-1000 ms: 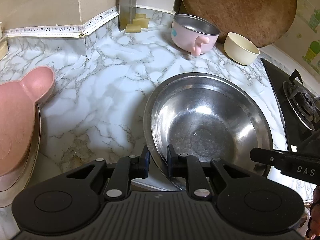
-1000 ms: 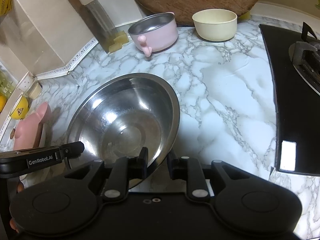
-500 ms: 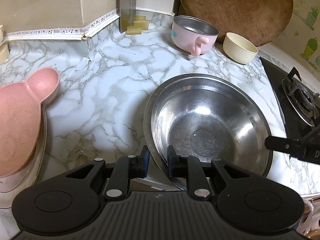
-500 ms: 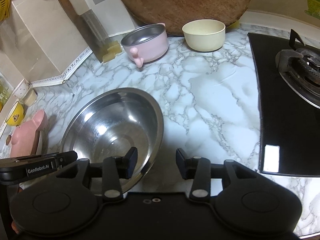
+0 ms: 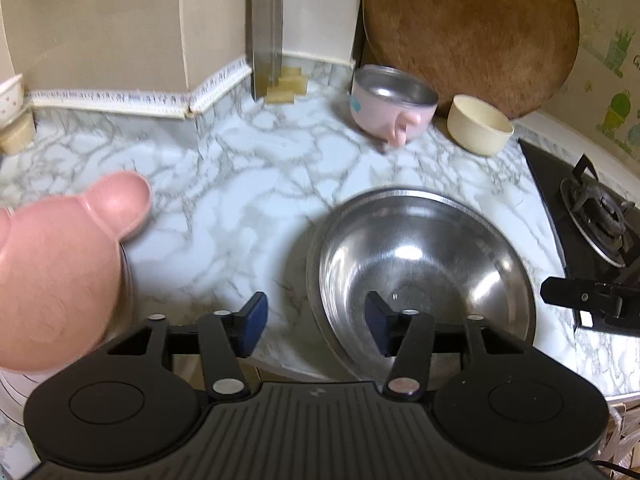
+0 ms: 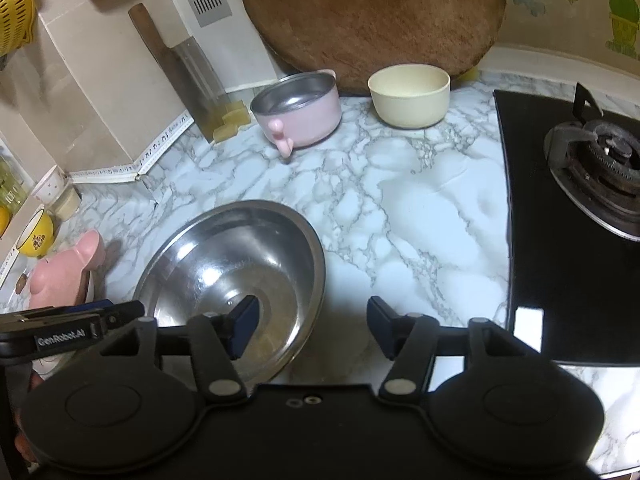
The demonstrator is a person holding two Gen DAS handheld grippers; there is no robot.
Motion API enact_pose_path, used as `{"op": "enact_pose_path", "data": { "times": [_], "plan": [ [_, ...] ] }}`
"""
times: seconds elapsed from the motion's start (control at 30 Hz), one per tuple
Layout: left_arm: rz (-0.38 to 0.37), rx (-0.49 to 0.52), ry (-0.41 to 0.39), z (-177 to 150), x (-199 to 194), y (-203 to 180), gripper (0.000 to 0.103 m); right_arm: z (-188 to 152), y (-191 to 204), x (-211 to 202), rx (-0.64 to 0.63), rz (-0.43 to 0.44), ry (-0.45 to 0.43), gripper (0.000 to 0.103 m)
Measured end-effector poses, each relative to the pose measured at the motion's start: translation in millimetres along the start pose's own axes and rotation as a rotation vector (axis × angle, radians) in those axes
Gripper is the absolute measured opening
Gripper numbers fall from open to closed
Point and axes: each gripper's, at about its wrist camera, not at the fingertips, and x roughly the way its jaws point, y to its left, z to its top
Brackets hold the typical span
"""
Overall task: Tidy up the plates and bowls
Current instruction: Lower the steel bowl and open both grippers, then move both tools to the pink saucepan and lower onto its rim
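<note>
A large steel bowl (image 5: 420, 272) (image 6: 236, 272) rests on the marble counter (image 6: 400, 220). My left gripper (image 5: 316, 316) hovers over the bowl's left rim. Its jaws are opening and the rim lies between them, untouched. My right gripper (image 6: 312, 316) hangs over the right rim, its jaws also opening and clear of the metal. Each gripper shows in the other's view: the right gripper (image 5: 580, 300) and the left gripper (image 6: 80, 324). A pink bear-shaped plate (image 5: 52, 276) (image 6: 64, 276) sits on a stack at the left. At the back stand a pink steel-lined bowl (image 5: 392, 104) (image 6: 298, 112) and a cream bowl (image 5: 478, 124) (image 6: 408, 96).
A round wooden board (image 6: 372, 20) leans on the back wall, with a cleaver (image 6: 188, 76) to its left. The gas stove (image 6: 580, 200) fills the right side. A yellow bowl (image 6: 38, 236) and a small cup (image 6: 50, 188) stand at the far left.
Both grippers were shut on the steel bowl's rim and have let go, the right one first. Both have lifted slightly, and the bowl lies flat on the counter.
</note>
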Motion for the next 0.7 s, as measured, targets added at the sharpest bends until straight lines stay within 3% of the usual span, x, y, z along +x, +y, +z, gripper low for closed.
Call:
{"op": "enact_pose_path", "data": {
  "times": [0.07,0.23,0.33,0.43,0.5,0.7],
  "plan": [
    [0.001,0.003,-0.032,4,-7,-1,0.066,2,2,-3,-0.006,-0.002,-0.013,0.067],
    [-0.028,0.006,-0.086,15,-19,-5,0.068,10,5,-12,-0.03,-0.018,-0.048,0.076],
    [-0.038,0.014,-0.117,24,-22,-9,0.077,16,7,-16,-0.047,-0.033,-0.069,0.082],
    [-0.045,0.038,-0.145,35,-22,-13,0.077,24,11,-17,-0.067,-0.043,-0.089,0.085],
    [-0.054,0.053,-0.151,46,-18,-15,0.077,31,13,-17,-0.08,-0.043,-0.102,0.093],
    [-0.093,0.066,-0.149,80,0,-16,0.077,60,21,-13,-0.094,-0.07,-0.164,0.095]
  ]
}}
